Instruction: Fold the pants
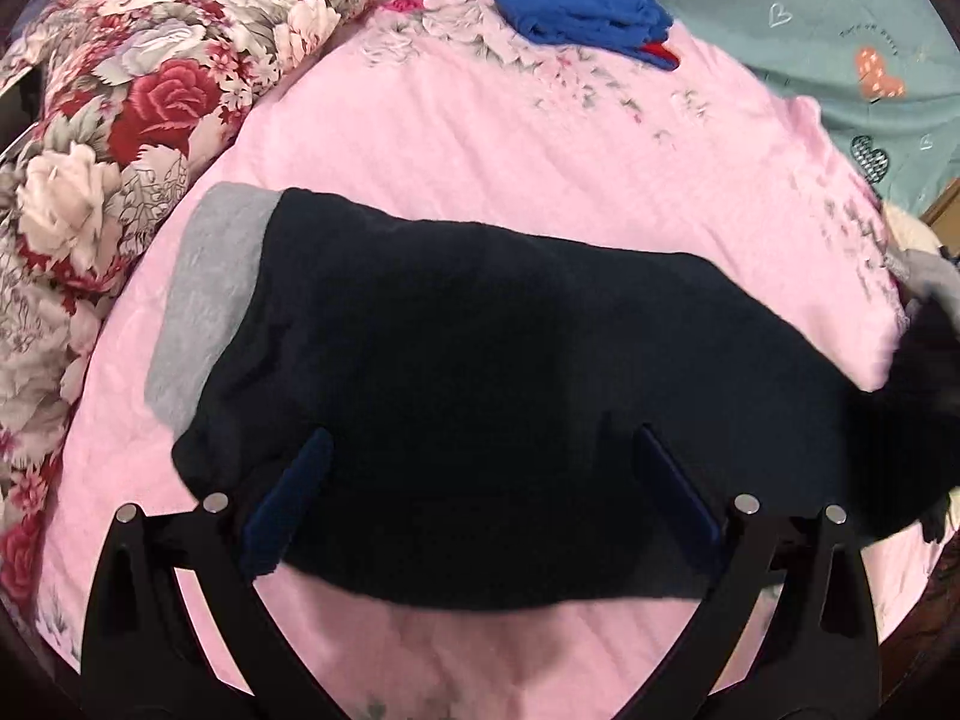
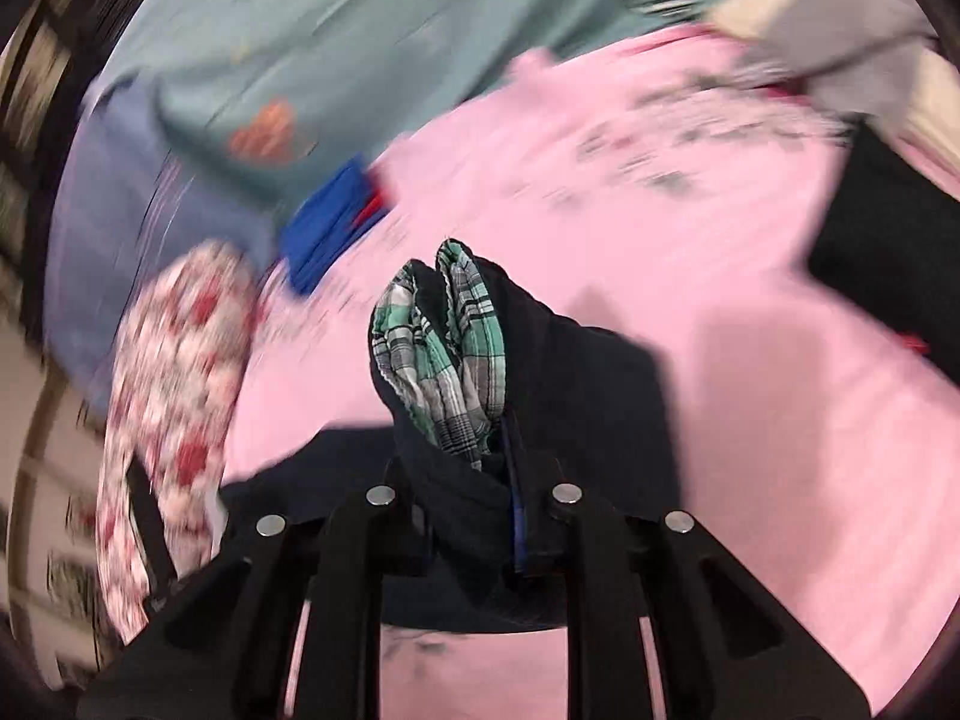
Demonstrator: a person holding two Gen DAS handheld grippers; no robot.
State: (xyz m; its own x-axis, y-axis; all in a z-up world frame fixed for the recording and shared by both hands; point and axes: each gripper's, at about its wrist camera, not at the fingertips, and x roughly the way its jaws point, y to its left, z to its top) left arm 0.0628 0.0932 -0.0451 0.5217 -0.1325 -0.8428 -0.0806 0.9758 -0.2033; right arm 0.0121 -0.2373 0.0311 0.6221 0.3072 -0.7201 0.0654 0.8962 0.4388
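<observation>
Nearest the lens in the right wrist view, the right gripper point(image 2: 474, 516) is clamped on a bunched end of the dark navy pants point(image 2: 540, 372), the green plaid lining point(image 2: 444, 354) turned out above its fingers. That end is lifted off the pink quilted bedspread point(image 2: 750, 360), and the view is blurred by motion.

In the left wrist view, the left gripper point(image 1: 480, 480) has its jaws spread wide and grips nothing; its blue-padded fingers point(image 1: 288, 498) sit over the near edge of the pants point(image 1: 510, 360). The garment lies directly ahead of it, flat on the bedspread point(image 1: 540, 150), its long axis running left to right across the view. The grey band point(image 1: 204, 288) marks the left end; the right end runs out of frame toward the other hand.

So the left gripper is nearer the flat body, the right holds one end, and the fold probably carries that end along the axis.

Farther off lie a folded blue cloth point(image 1: 582, 12), a floral rose-print quilt point(image 1: 120, 120) and a teal heart-print sheet point(image 1: 840, 30).
</observation>
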